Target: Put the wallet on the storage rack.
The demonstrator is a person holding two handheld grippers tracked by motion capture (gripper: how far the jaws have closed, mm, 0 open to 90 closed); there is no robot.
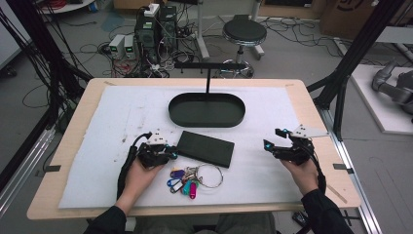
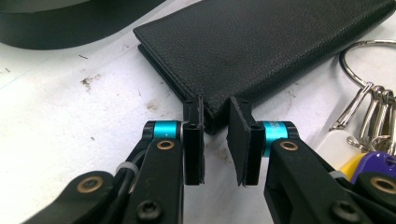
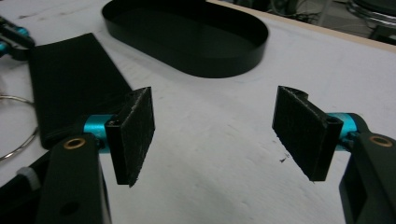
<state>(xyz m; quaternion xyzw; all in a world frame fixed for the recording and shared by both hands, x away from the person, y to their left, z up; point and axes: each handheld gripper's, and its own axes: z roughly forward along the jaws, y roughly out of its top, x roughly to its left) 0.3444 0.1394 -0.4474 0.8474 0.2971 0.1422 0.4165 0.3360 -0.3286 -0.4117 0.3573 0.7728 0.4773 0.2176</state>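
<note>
My wooden table point(image 1: 311, 105) carries a white mat point(image 1: 122, 112). Past its far edge, at twelve o'clock, a round black stool point(image 1: 244, 32) stands on grey floor point(image 1: 292, 53); at eleven o'clock sit computer boxes point(image 1: 156, 27) amid tangled cables point(image 1: 92, 48). Black frame posts point(image 1: 358, 48) rise at two o'clock.

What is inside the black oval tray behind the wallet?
The black oval tray looks empty: its dark floor shows bare in the high view and the right gripper view. Its near wall hides a thin strip of floor just behind it, by the black wallet.
</note>
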